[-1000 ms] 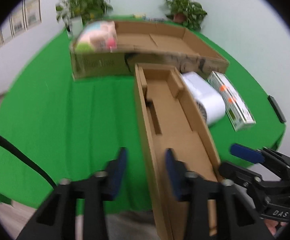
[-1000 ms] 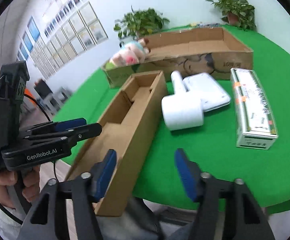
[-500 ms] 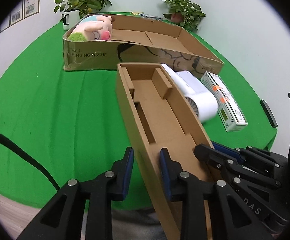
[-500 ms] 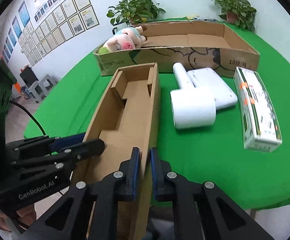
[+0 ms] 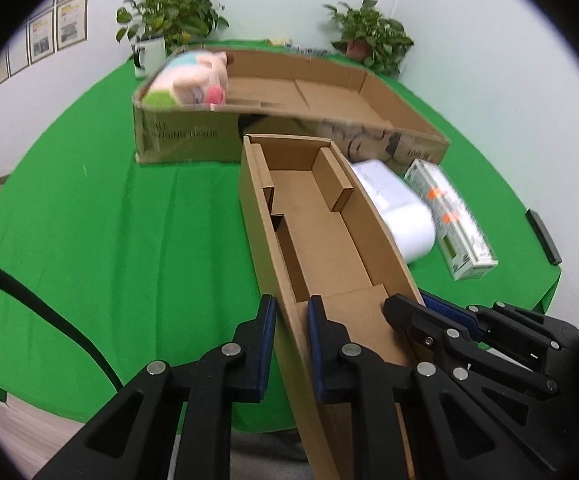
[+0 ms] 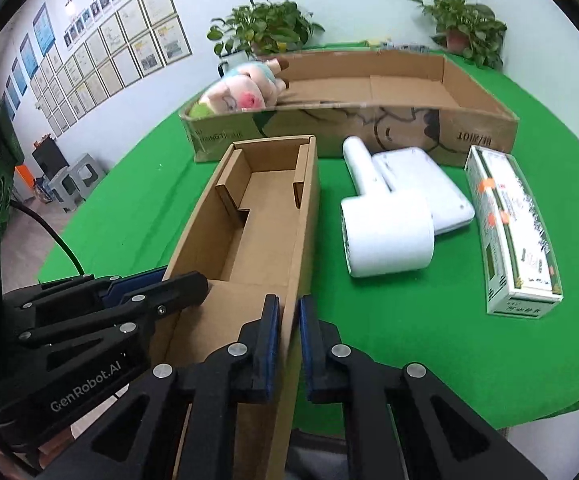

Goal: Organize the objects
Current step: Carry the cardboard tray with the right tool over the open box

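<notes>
"GenRobot.AI" stands in pale letters on the black body of the left hand-held gripper (image 6: 161, 292). The big cardboard tray (image 6: 485, 136) carries "10" followed by characters on its front wall; its other print is too blurred to read

Narrow box (image 5: 321, 240) near end: cut off by the bottom edge.
Big box (image 5: 185, 136) lettering: blurred.
White device (image 5: 397, 208): partly hidden behind the narrow box.
</notes>
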A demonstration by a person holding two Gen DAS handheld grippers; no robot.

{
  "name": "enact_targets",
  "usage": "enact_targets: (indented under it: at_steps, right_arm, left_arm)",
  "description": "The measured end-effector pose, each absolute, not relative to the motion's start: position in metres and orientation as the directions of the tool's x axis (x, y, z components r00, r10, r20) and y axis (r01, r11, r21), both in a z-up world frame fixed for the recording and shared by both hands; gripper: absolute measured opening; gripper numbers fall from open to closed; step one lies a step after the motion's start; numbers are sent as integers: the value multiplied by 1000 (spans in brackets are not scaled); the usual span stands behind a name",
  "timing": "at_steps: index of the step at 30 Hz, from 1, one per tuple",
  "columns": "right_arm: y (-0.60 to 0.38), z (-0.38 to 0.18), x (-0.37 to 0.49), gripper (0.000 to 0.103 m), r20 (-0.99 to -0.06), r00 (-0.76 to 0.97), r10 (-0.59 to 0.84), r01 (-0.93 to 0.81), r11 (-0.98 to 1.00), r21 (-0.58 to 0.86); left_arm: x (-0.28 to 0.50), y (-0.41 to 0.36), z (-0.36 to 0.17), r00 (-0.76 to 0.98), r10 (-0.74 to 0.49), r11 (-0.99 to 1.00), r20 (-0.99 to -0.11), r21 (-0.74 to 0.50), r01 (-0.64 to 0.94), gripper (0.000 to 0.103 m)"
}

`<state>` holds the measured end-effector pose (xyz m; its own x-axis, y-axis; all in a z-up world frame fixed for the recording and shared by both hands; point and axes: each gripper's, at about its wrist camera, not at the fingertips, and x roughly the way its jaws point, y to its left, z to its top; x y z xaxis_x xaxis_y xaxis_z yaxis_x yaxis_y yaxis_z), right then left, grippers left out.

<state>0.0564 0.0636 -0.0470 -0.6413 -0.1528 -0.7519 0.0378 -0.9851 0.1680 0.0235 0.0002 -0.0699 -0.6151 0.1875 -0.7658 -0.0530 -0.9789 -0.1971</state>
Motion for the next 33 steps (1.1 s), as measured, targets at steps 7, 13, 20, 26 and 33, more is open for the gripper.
enact_targets:
  at_steps: [7, 13, 20, 26, 33]
  right_arm:
    - [60, -2, 62, 8, -670, -730, -133, 39, -987, 154]
    - [63, 35, 60, 8, -612, -784, -99, 15, -990, 141]
    - [74, 79, 55, 8, -548, -834, -60, -12, -992, 127]
    - [79, 122, 55, 8, -487, -874, 5, -62, -993, 101]
    - [80, 169, 36, 8, -433, -901, 26, -68, -994, 81]
  left_arm:
    - [21, 2, -22, -702, 165, -985, -693, -156, -78, 15]
    - [11, 7, 12, -747, 178, -984, -641, -132, -121, 14]
    - [-8, 18, 52, -791, 209, -978, -574, -112, -177, 14]
    - [-28, 27, 86, -823, 239, -970, -516, -90, -225, 14]
    - [-51, 18, 120, -852, 235, -972, -467, -93, -217, 14]
